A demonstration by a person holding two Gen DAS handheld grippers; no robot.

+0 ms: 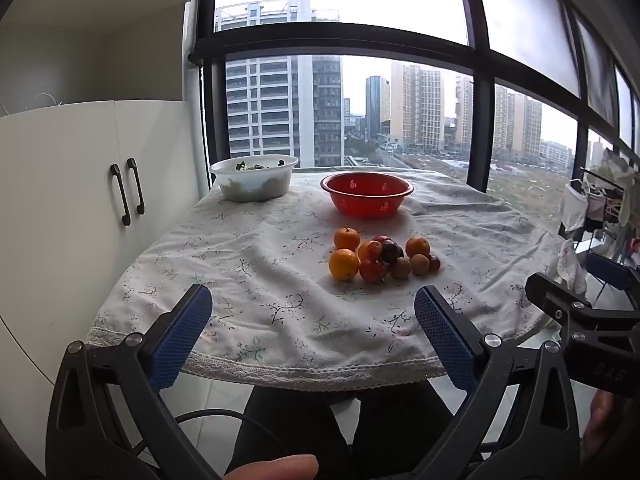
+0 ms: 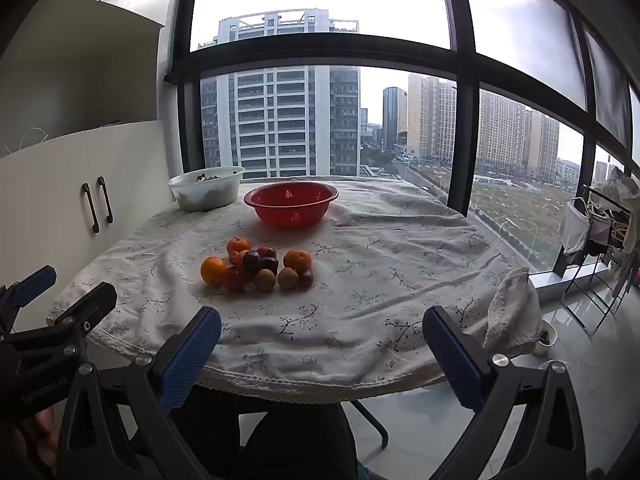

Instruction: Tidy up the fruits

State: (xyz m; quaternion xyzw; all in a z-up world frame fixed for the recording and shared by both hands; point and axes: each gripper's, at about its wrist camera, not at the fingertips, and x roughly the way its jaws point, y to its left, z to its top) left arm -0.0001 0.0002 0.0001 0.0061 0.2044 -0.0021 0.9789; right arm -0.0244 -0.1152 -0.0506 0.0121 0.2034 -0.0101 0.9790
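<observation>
Tall windows with tower blocks beyond back a round table (image 1: 248,344) draped in a wrinkled floral cloth. Glossy oranges, dark plums and small matt brown fruits form the fruit pile (image 1: 382,258) near the tabletop's centre; a perforated red plastic bowl (image 1: 366,192) sits behind it toward the far edge. Both grippers hover off the near edge, empty, jaws spread wide. The pile lies ahead-right of the left gripper (image 1: 314,332), ahead-left of the right gripper (image 2: 322,350), roughly equidistant.

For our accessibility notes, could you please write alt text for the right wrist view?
A pile of fruit, oranges among smaller pieces, lies loose on a round table under a floral tablecloth, with an empty red colander bowl behind. The right gripper hangs at the near edge, jaws wide open.
</observation>
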